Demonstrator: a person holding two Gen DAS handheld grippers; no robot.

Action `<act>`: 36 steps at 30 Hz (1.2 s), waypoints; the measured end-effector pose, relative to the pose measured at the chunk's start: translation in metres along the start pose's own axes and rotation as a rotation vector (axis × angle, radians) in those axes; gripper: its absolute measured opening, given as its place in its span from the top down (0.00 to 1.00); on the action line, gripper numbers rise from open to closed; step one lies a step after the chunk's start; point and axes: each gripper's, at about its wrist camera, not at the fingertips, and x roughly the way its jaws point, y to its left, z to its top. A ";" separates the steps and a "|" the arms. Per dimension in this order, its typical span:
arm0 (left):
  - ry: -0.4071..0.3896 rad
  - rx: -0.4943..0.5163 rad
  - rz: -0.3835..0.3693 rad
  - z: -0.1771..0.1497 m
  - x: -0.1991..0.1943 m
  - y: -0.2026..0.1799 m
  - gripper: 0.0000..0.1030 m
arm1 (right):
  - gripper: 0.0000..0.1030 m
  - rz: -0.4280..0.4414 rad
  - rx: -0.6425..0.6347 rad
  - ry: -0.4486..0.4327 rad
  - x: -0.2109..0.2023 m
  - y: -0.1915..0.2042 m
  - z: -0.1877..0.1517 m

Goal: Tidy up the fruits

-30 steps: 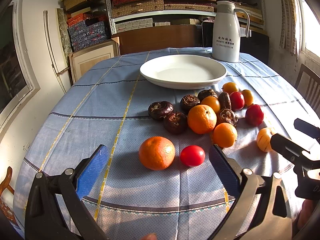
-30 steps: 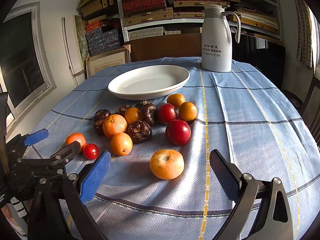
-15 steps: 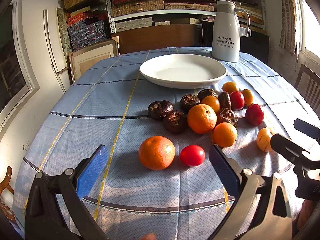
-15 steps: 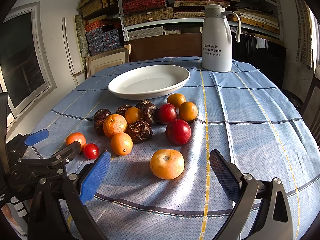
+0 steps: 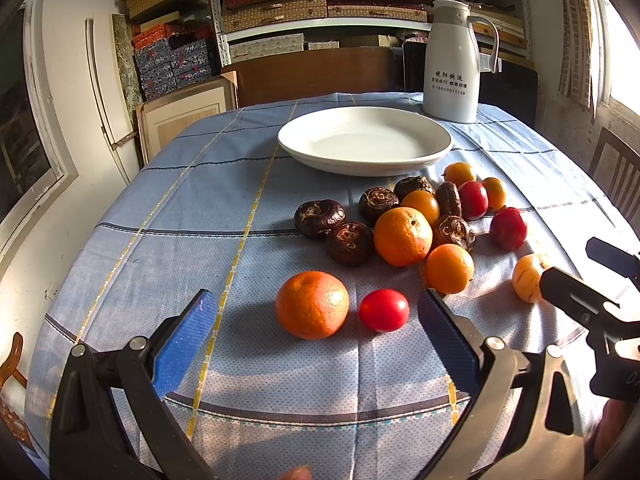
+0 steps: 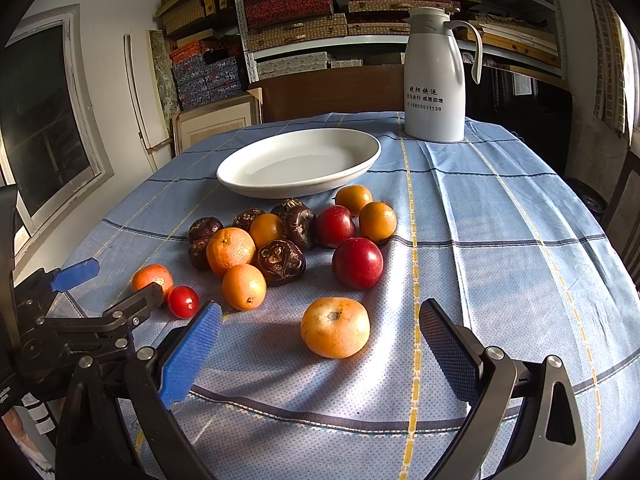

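Loose fruit lies on a blue checked tablecloth [image 5: 208, 208] in front of an empty white plate [image 5: 366, 144]. My left gripper [image 5: 320, 328] is open, low over the near edge, with an orange [image 5: 312, 304] and a small red tomato [image 5: 383, 310] just ahead between its pads. My right gripper [image 6: 320, 336] is open too, and a yellow-orange persimmon [image 6: 335, 327] sits between its fingers, untouched. Behind lie more oranges [image 6: 230, 250], dark water chestnuts [image 6: 282, 260] and red plums [image 6: 357, 262]. The left gripper [image 6: 108, 296] also shows at the left of the right wrist view.
A white thermos jug [image 5: 452, 60] stands behind the plate at the back right. Shelves of boxes [image 5: 280, 0] fill the wall behind the table. A wooden chair [image 5: 618, 172] stands at the right edge, and a window [image 6: 44, 132] is at the left.
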 end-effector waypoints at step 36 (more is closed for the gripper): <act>0.010 0.002 -0.003 -0.002 0.001 -0.002 0.04 | 0.04 0.010 0.000 0.012 0.003 0.007 -0.006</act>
